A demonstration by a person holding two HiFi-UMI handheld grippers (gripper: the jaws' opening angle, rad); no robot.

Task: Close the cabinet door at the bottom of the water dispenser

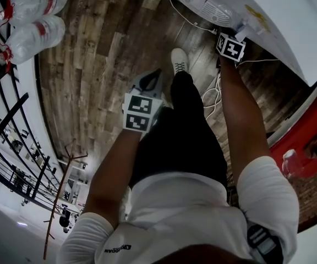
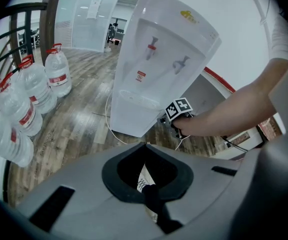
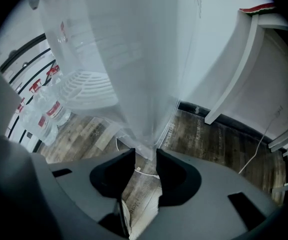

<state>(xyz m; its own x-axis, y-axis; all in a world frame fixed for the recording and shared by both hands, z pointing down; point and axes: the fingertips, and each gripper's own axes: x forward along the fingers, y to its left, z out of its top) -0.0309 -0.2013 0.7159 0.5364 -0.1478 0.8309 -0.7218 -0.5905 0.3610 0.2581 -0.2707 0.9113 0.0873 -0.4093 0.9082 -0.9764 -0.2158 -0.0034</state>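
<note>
So the cabinet door (image 2: 133, 115) is the bottom front of the white water dispenser (image 2: 164, 49), which stands on the far right by the white wall (image 2: 234, 29). Honestly can't tell if it's ajar or not. The right gripper (image 3: 145, 156) is down at the dispenser's lower right edge. Its claw is a bit apart with nothing clamped, and the dispenser's bottom corner sits right at the mouth of the gap. The left gripper (image 2: 144, 145) hangs near the person's leg (image 1: 189, 125), claw tips together, holding nothing. A white cord (image 1: 211, 95) trails on the wood floor (image 1: 103, 65) beside the dispenser, and big water bottles (image 2: 26, 116) sit off to the left.
</note>
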